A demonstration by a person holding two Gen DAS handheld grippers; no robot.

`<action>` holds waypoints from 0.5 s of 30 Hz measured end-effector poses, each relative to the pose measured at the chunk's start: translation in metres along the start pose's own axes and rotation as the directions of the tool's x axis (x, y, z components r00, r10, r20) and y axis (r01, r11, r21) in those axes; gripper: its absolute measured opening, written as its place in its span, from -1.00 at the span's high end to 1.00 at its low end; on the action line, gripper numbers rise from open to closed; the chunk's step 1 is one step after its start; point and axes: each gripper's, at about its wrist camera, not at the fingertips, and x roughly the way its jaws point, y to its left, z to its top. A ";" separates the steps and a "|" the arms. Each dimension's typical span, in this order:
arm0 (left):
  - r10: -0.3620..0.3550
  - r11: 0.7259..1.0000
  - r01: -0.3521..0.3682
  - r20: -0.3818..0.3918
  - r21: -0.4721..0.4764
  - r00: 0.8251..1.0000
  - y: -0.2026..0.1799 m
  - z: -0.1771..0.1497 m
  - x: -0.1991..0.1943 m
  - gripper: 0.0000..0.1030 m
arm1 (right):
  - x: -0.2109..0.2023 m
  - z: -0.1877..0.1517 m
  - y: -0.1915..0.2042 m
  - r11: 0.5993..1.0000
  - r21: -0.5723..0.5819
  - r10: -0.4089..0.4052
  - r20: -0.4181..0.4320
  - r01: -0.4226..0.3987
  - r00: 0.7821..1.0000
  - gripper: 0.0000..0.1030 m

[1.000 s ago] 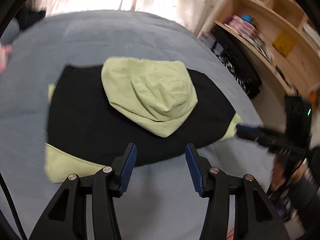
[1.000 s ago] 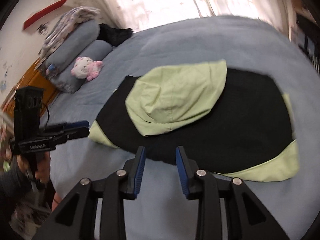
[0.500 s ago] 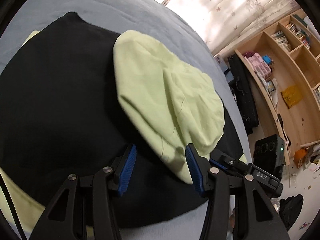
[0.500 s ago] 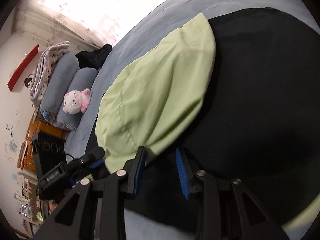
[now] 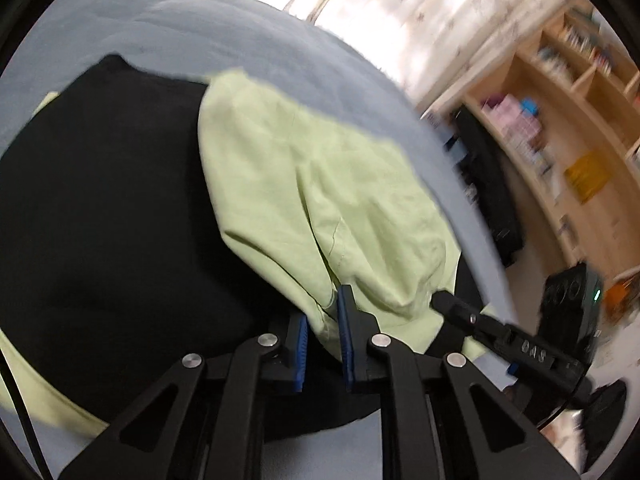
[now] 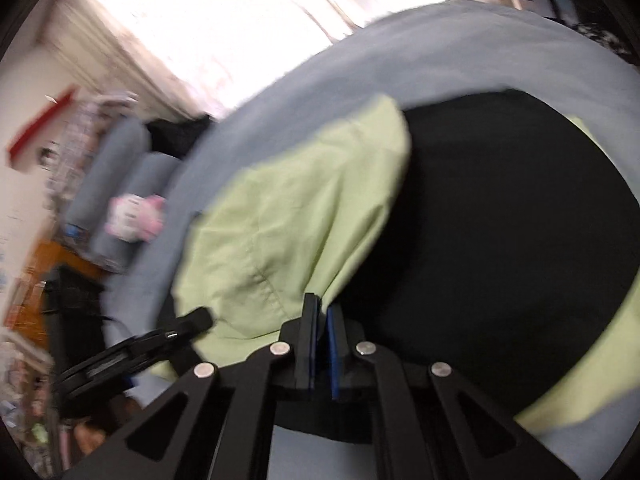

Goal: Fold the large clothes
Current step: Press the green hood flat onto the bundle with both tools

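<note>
A black hoodie body (image 5: 112, 208) with light green trim lies flat on the blue-grey bed (image 5: 180, 20). Its light green hood (image 5: 320, 184) is folded over onto the black part. My left gripper (image 5: 323, 312) is closing, and the hood's near edge is pinched between its blue pads. In the right wrist view the hood (image 6: 296, 216) runs down into my right gripper (image 6: 321, 308), whose jaws are closing to a narrow slit with green cloth in it. Each gripper shows in the other's view, at the hood's corners: the right gripper (image 5: 442, 300) and the left gripper (image 6: 202, 318).
Wooden shelves (image 5: 560, 140) with books and a black bag (image 5: 488, 184) stand beside the bed on the right. Grey pillows (image 6: 120, 168) and a pink-and-white plush toy (image 6: 134, 216) lie at the bed's far left. A bright curtain (image 6: 240, 20) hangs behind.
Both grippers came down from above the bed's near edge to the hood. Their jaws, apart in the earlier frames, have closed on the hood's near edge.
</note>
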 end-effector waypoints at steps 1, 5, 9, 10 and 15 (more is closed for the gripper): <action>0.036 0.999 -0.036 -0.016 0.007 0.999 0.000 -0.008 0.010 0.78 | 0.012 -0.006 -0.009 0.999 0.022 -0.045 -0.042 0.046 0.998 0.95; 0.024 0.999 -0.025 -0.002 -0.023 1.000 0.004 -0.013 0.016 0.73 | 0.021 -0.015 -0.013 0.997 0.035 -0.065 -0.046 0.067 0.997 0.94; 0.031 0.999 -0.031 -0.003 -0.015 1.000 0.004 -0.008 0.010 0.50 | 0.018 -0.013 -0.005 0.996 0.012 -0.089 -0.051 0.090 0.995 0.89; 0.043 0.999 -0.043 0.000 -0.005 0.999 0.001 -0.007 0.008 0.48 | 0.016 -0.012 -0.004 0.995 0.011 -0.098 -0.055 0.099 0.994 0.86; 0.164 0.984 -0.168 0.071 0.056 0.984 -0.009 -0.005 -0.026 0.35 | -0.012 -0.015 -0.002 0.991 0.021 -0.131 -0.002 0.131 0.991 0.83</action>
